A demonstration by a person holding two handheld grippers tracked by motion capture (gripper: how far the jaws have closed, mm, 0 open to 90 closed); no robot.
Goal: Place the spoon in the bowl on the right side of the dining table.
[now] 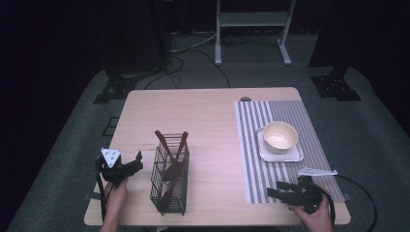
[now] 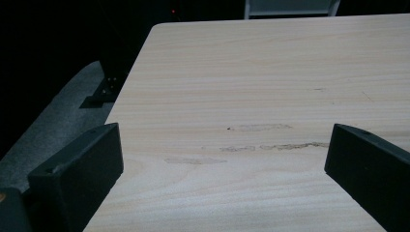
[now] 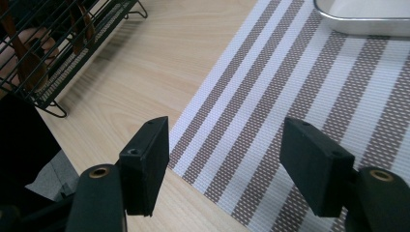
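left gripper: my left gripper (image 1: 138,162) sits near the table's front left corner, jaws spread wide with only bare wood between them, nothing held.
right gripper: my right gripper (image 1: 275,189) rests over the front edge of the striped placemat (image 1: 290,116), jaws wide apart and empty, pointing left toward the basket.
utensils: two brown wooden utensils (image 1: 171,159) stand in the black wire basket (image 1: 169,181), handles up and crossing at the top, one tilting left, one tilting right.
basket position: near the front edge, between my two grippers, just beside the left one and well apart from the right one.
long axis: the basket runs front to back; the utensils rise steeply out of it, so i judge a grasp has to come at the handles from above or the side.
nearer hand: the left, clearly; its jaws already point at the basket's left wall.
bowl: a cream bowl (image 1: 280,136) on a white square tray (image 1: 263,153) sits on the placemat, beyond the right gripper.
next move, my guess: swing the left gripper up and right to a handle.
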